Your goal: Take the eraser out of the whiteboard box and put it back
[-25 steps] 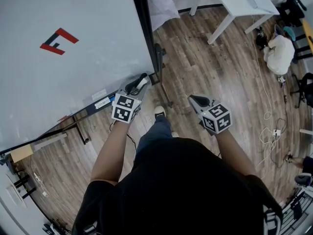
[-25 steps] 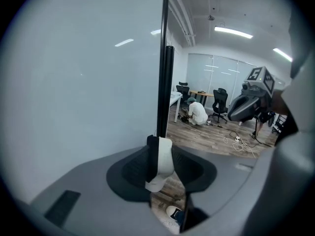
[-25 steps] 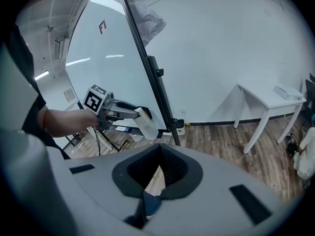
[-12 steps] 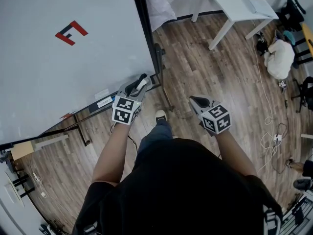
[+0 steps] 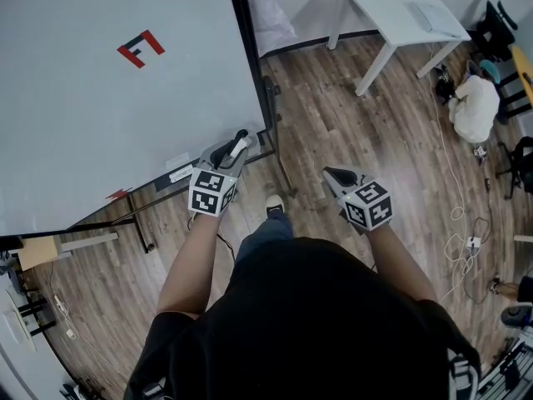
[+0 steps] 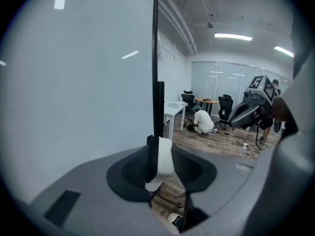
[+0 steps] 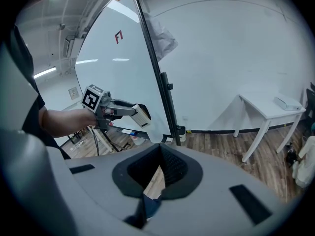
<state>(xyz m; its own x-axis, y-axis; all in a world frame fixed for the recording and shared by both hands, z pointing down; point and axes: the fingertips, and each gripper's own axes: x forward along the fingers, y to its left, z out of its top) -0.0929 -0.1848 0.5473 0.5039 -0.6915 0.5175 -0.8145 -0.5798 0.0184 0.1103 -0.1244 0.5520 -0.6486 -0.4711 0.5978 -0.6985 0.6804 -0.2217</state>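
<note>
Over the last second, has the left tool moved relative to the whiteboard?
No, not noticeably. The left tool, shut on the eraser, sits at the whiteboard's lower right corner as before; only the view shifted.

Black short-sleeved top (image 5: 316, 323), blue jeans (image 5: 261, 233), white shoe (image 5: 273, 206), grey left hand-held gripper (image 5: 239, 141) and right hand-held gripper (image 5: 334, 174), black-and-white marker cubes (image 5: 210, 192)

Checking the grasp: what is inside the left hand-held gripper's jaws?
The left hand-held gripper is shut on a white eraser with a dark felt side. The eraser's clamped faces are covered by the jaws.
</note>
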